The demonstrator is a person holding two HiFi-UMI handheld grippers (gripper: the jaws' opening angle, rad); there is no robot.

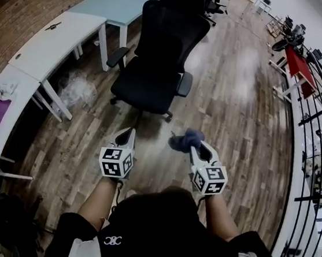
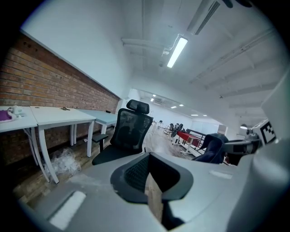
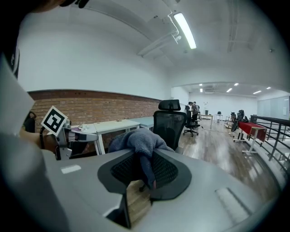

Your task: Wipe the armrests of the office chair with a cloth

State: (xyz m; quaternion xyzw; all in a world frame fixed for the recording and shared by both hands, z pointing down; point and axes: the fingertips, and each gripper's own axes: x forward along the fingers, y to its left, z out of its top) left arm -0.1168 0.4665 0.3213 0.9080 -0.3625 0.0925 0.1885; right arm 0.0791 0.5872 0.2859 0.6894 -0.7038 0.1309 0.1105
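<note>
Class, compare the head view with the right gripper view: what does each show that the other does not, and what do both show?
Only the head view: the person's forearms, the wheeled base of the office chair, and a crumpled plastic bag on the floor beside a white desk.
Only the right gripper view: the ceiling light, and the right gripper with its jaws closed on a fold of the blue-grey cloth.
Both: the office chair, the cloth, the left gripper, the brick wall and the white desks.
</note>
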